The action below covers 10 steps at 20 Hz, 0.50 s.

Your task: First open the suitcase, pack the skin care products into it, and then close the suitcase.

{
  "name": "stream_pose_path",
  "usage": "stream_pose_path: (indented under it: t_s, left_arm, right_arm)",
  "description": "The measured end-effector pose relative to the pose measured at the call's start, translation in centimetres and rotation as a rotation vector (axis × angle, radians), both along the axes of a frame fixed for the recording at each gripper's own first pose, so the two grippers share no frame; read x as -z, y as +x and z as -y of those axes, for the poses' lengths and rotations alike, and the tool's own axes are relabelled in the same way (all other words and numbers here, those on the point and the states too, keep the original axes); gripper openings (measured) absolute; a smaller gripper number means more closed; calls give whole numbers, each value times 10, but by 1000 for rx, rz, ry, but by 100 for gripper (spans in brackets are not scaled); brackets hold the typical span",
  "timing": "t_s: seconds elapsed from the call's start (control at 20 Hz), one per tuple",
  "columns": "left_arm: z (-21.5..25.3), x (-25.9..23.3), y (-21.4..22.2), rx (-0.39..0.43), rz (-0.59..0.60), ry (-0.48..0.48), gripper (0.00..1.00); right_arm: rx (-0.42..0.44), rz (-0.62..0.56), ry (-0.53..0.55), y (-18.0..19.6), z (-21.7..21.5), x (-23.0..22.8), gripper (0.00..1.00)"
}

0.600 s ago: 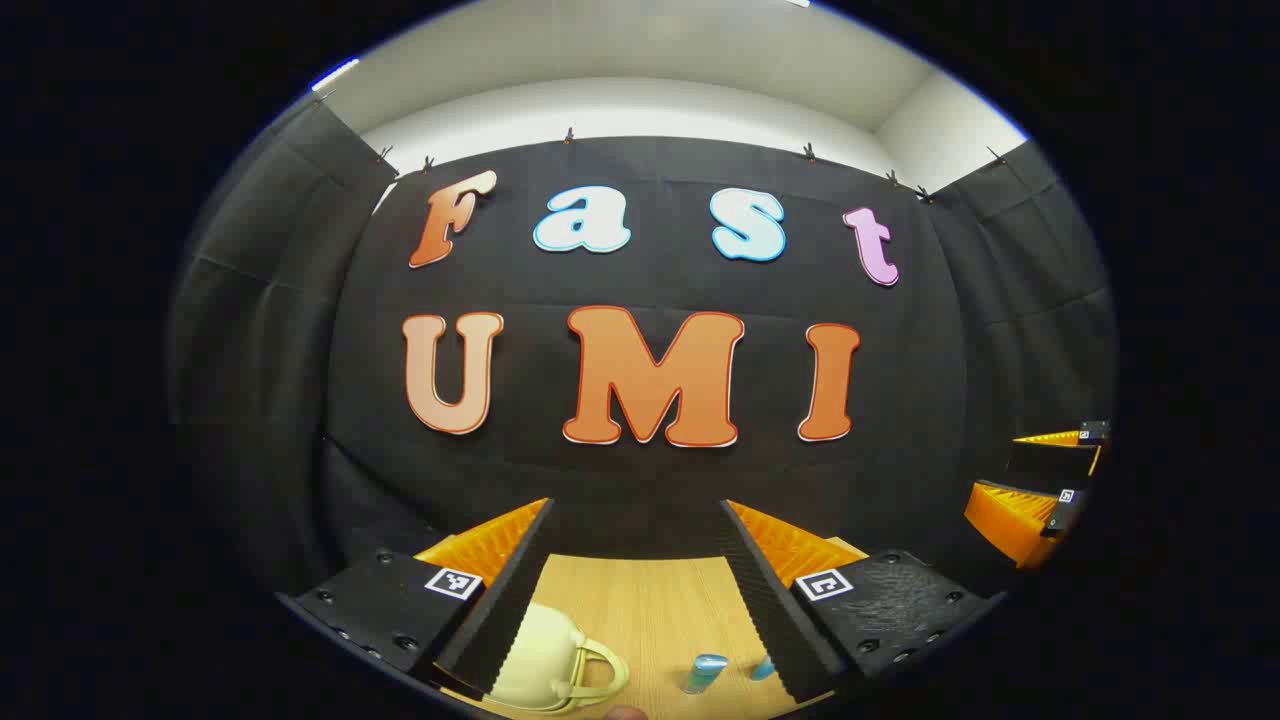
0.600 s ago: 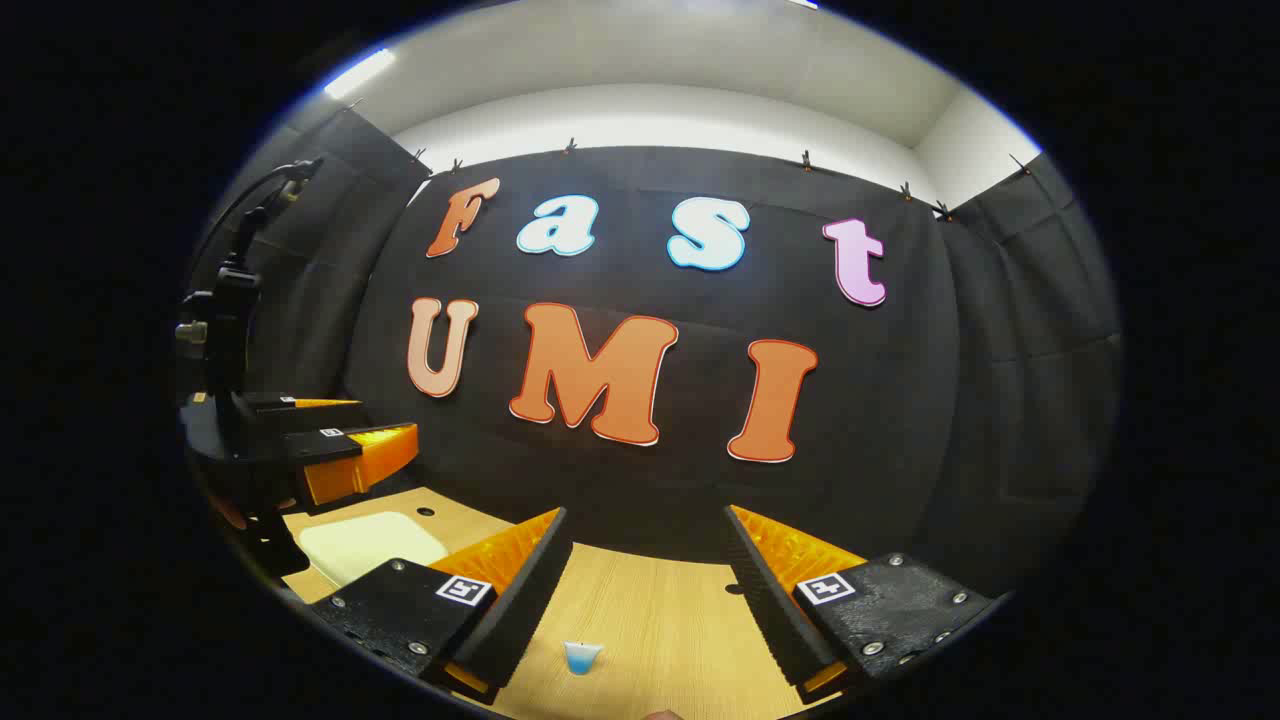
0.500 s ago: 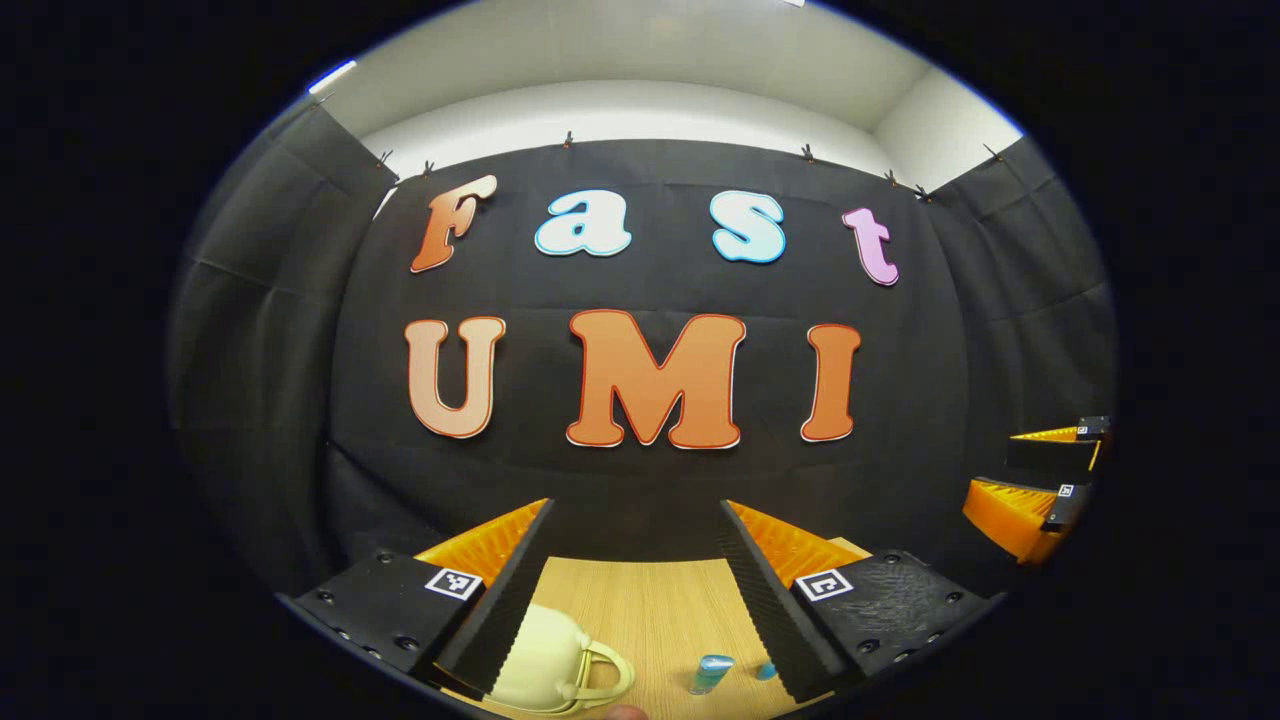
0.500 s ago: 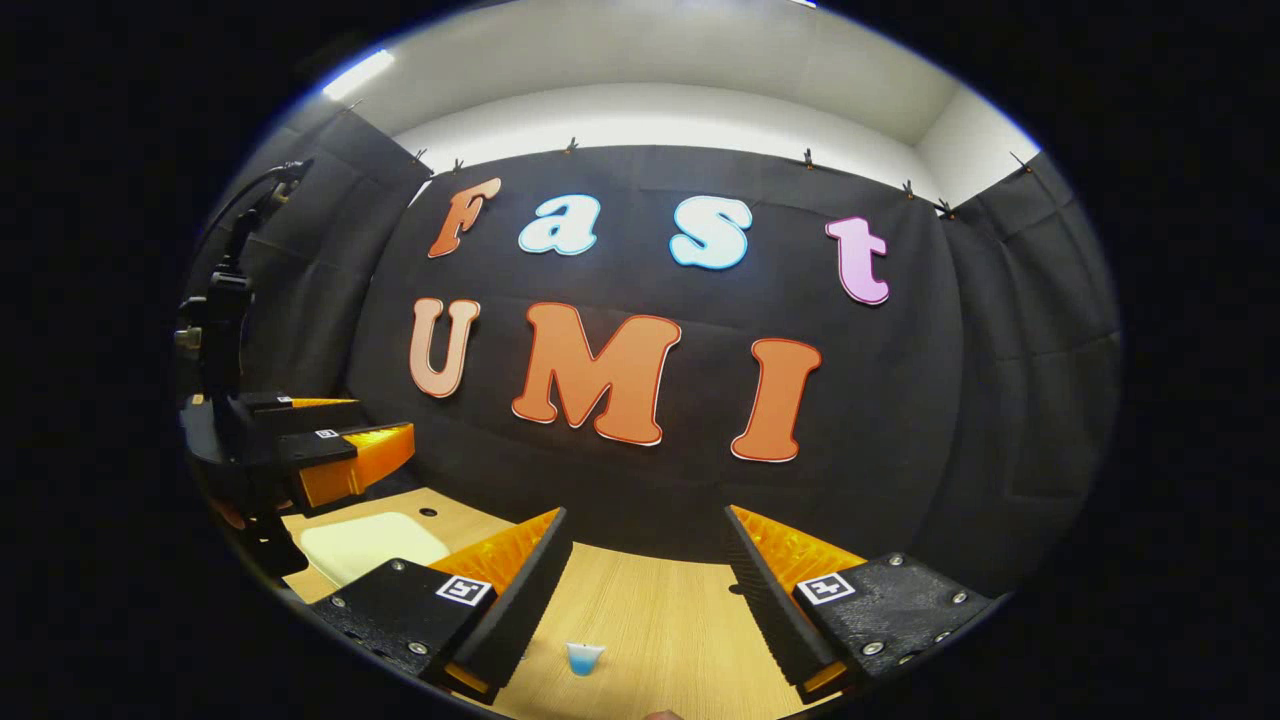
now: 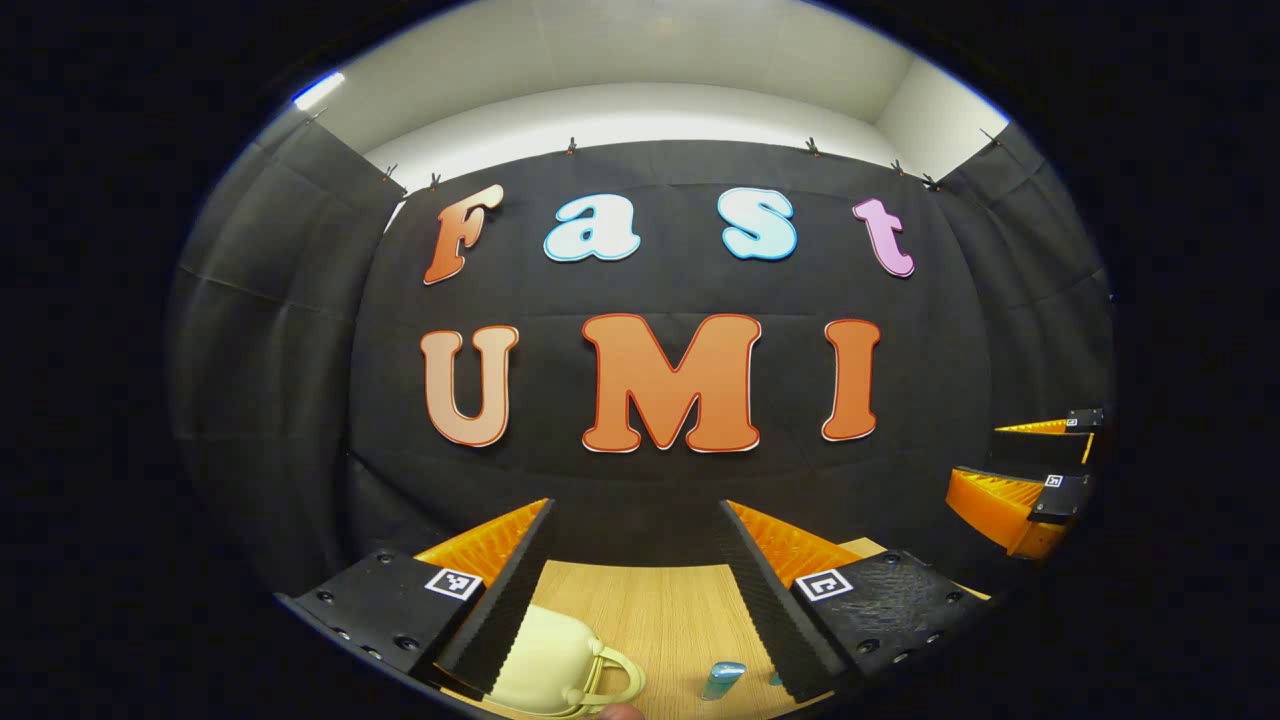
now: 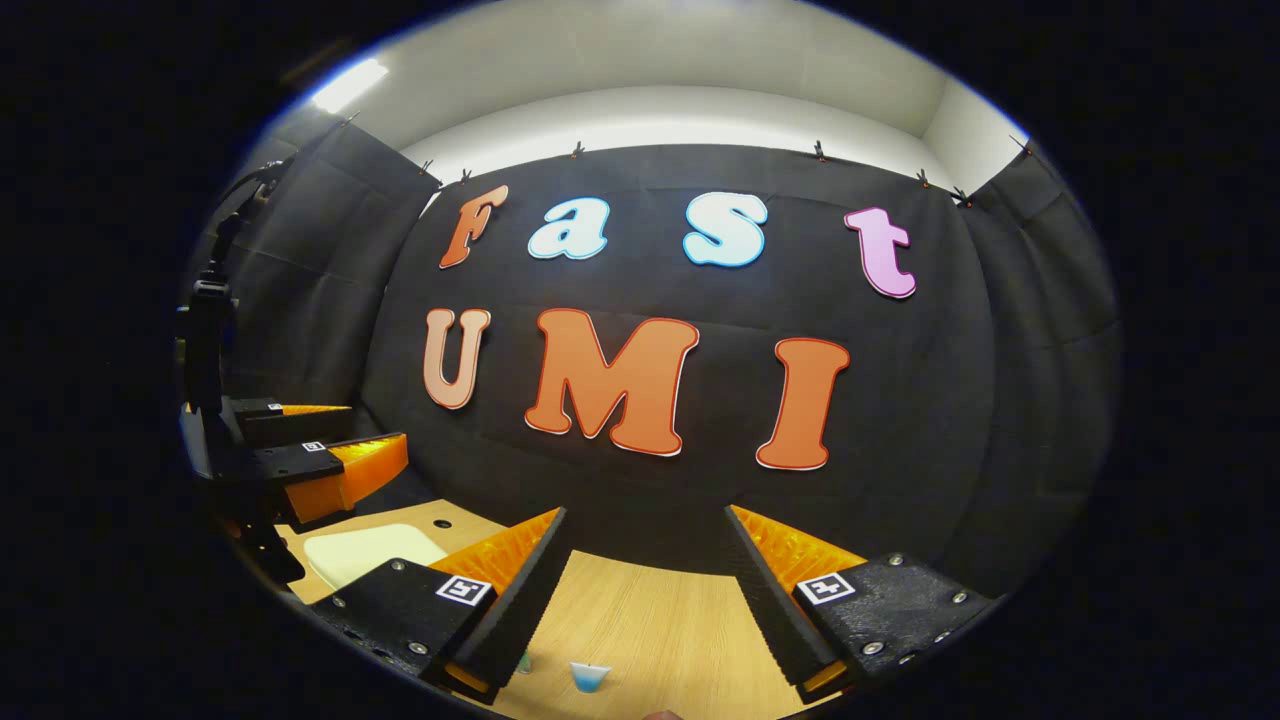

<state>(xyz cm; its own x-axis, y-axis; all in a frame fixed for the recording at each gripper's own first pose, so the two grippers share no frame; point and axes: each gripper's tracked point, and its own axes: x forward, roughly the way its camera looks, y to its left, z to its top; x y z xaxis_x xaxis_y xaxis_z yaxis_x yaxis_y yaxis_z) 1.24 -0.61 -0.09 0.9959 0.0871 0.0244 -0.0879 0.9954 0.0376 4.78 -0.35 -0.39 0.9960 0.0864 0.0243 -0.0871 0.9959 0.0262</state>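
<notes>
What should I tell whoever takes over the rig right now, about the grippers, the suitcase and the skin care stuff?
Left gripper: open, holding nothing, above the wooden table.
Right gripper: open, holding nothing, also above the table.
Pale yellow suitcase: on the table under the left gripper, looks closed.
Skin care products: blue tube right of the suitcase; small blue item under the right gripper.
Done: nothing.
Left: open the suitcase, pack, close.

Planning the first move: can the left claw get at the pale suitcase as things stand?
Probably yes. The left claw hangs open above the table, and the suitcase lies just below its left finger, with nothing between them.
</notes>
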Motion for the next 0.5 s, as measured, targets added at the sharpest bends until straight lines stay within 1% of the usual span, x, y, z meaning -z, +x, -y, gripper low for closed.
stream_pose_path:
  t_s: [0.15,0.2,0.25,0.3,0.4,0.45,0.5]
  left_arm:
    - [2,0,7,-18,10,-13,98]
    - [1,0,7,-30,13,-12,98]
    - [1,-1,9,-40,15,-10,96]
    - [4,0,11,-47,13,-8,98]
    - [5,5,13,-58,5,-2,96]
    - [3,6,15,-73,0,11,98]
    - [0,8,15,-94,-2,25,96]
  right_arm:
    - [-30,-10,21,8,3,6,95]
    - [-42,-7,18,11,5,7,92]
    - [-46,-5,8,14,7,7,95]
    - [-55,-5,2,17,10,10,95]
    - [-81,-2,1,20,11,13,95]
    - [-97,2,8,21,9,15,95]
    - [-112,2,14,24,9,17,95]
